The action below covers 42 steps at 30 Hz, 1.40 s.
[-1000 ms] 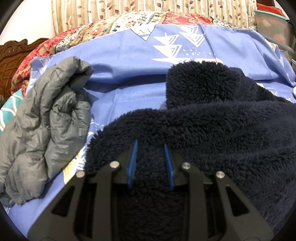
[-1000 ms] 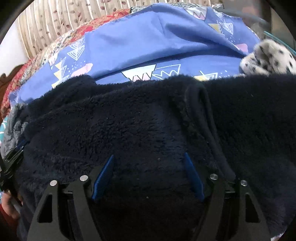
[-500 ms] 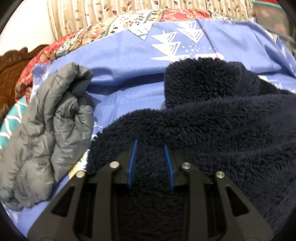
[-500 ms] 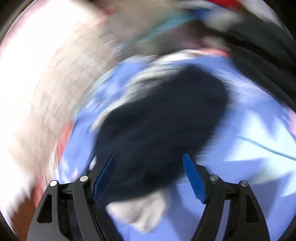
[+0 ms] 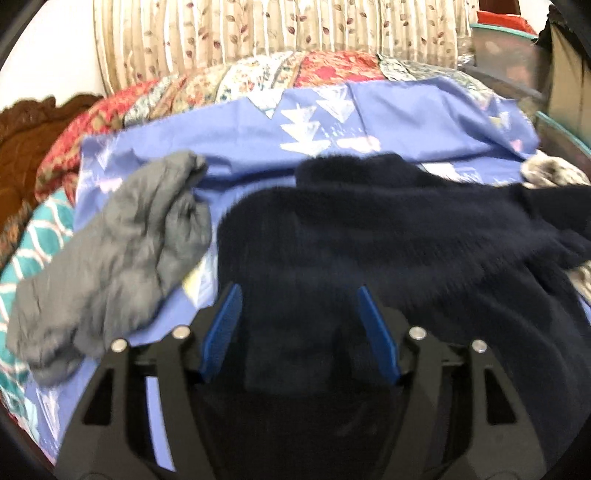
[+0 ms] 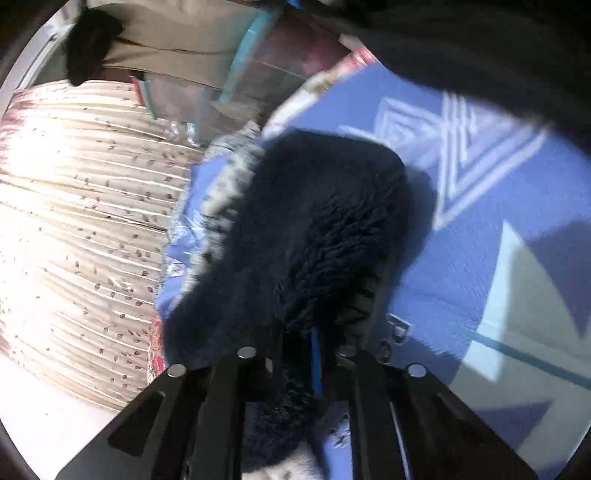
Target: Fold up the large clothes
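A large navy fleece garment [image 5: 369, 236] lies spread on the blue patterned bedsheet [image 5: 258, 147]. My left gripper [image 5: 299, 310] hovers over its near edge with its jaws opening. The fleece lies under and between the blue pads [image 5: 221, 325], which do not press on it. In the right wrist view the picture is rolled sideways. My right gripper [image 6: 314, 347] is shut on a bunched end of the navy fleece [image 6: 306, 229], and one blue pad [image 6: 314, 365] shows in the pile. A pale spotted fabric [image 6: 229, 184] peeks from under this end.
A crumpled grey puffer jacket [image 5: 110, 251] lies left of the fleece. A spotted fluffy item [image 5: 554, 171] sits at the right edge. A patchwork quilt [image 5: 332, 70], a leaf-print curtain [image 5: 258, 33], a carved wooden headboard [image 5: 26, 140] and a teal-rimmed plastic bin [image 5: 498, 40] lie behind.
My left gripper has opened off the fleece and drawn back and up. My right gripper has swung away, rolled sideways and closed on an end of the fleece.
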### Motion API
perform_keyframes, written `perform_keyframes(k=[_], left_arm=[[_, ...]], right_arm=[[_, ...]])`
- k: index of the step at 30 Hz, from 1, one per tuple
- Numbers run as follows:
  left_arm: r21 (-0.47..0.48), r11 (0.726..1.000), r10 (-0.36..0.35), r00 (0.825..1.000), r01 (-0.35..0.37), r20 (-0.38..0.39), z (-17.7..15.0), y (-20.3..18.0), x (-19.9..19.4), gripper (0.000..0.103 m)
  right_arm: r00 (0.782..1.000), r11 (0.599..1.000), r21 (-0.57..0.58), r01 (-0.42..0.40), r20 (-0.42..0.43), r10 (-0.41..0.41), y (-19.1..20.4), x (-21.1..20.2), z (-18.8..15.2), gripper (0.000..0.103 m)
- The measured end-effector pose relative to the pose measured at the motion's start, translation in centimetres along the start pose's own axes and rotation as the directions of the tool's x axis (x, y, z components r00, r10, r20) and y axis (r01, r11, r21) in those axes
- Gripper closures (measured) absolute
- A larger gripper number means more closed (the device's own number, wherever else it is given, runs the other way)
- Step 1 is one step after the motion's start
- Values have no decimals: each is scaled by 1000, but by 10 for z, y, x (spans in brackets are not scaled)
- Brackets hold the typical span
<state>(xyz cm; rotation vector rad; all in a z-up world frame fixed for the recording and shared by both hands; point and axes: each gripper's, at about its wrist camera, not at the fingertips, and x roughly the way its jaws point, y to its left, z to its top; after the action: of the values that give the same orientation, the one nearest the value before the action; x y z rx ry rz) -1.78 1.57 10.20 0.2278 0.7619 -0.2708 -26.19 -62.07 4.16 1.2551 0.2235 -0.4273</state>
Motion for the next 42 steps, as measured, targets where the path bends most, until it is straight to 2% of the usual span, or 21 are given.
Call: perform_keyframes(k=[4,6,7,9,12,13,16,18,21,22,25,27,28,30,31,34,36,38,39,41,42], left_arm=[[-79,994,-78,996,74,-53,-31,20,-21,38],[-122,990,-79,994,69,-72,-40,31,-25,37],[-150,986,-81,994,69,-72,-45,40,-27,37],[-201,978,-71,996,57,-60,-54,56,-32,37],[-248,967,-70,997,59,-35,-64,77,-43,37],[-261,964,-64,998,56,-22,-69,85,-49,37],[-277,959,-59,998,59,7,-77,105,-63,37],[-284,958,-41,999,45,20,-84,119,-71,35],[-302,953,-28,999,35,29,-91,136,-80,34],[-309,950,-28,999,36,28,-93,140,-81,34],[-320,947,-34,999,39,23,-96,146,-80,34],[-315,948,-46,999,51,24,-93,144,-78,34],[-312,948,-54,998,61,28,-90,143,-76,34],[-294,952,-73,996,83,45,-76,138,-71,34],[-282,955,-78,996,90,54,-67,134,-67,34],[-251,961,-94,990,117,102,-29,119,-58,34],[-220,965,-113,984,142,141,-3,103,-54,34],[-173,971,-133,977,162,168,24,80,-46,34],[-155,971,-154,974,179,164,36,70,-38,34],[-135,974,-165,980,180,114,54,50,-11,34],[-123,982,-136,988,143,68,58,40,10,34]], right_arm=[[994,972,-212,-105,0,108,85,-24,-14,70],[987,916,-368,-160,-42,156,148,-27,-39,71],[983,881,-435,-185,-68,173,176,-26,-53,71],[970,773,-585,-245,-149,195,246,-16,-101,71],[945,634,-702,-325,-272,183,313,13,-177,71],[931,577,-734,-358,-326,164,337,29,-214,71],[881,477,-753,-454,-461,110,371,66,-306,71],[845,401,-765,-504,-533,44,382,93,-376,71],[838,285,-823,-492,-536,-100,372,131,-461,71],[823,250,-838,-485,-534,-193,355,152,-495,71],[765,152,-864,-480,-497,-410,307,177,-546,68],[776,93,-864,-495,-487,-401,287,159,-548,67],[777,92,-856,-509,-503,-379,287,149,-539,65],[754,142,-821,-553,-566,-333,291,126,-511,61],[753,164,-810,-563,-585,-302,294,115,-494,57],[811,216,-822,-527,-562,-160,303,83,-426,40],[861,293,-845,-447,-495,-114,300,78,-378,37],[900,377,-860,-345,-417,-128,286,88,-338,37],[908,418,-858,-299,-390,-152,278,96,-322,37],[904,481,-853,-203,-352,-242,250,119,-298,37],[893,492,-857,-153,-333,-302,235,132,-291,37]])
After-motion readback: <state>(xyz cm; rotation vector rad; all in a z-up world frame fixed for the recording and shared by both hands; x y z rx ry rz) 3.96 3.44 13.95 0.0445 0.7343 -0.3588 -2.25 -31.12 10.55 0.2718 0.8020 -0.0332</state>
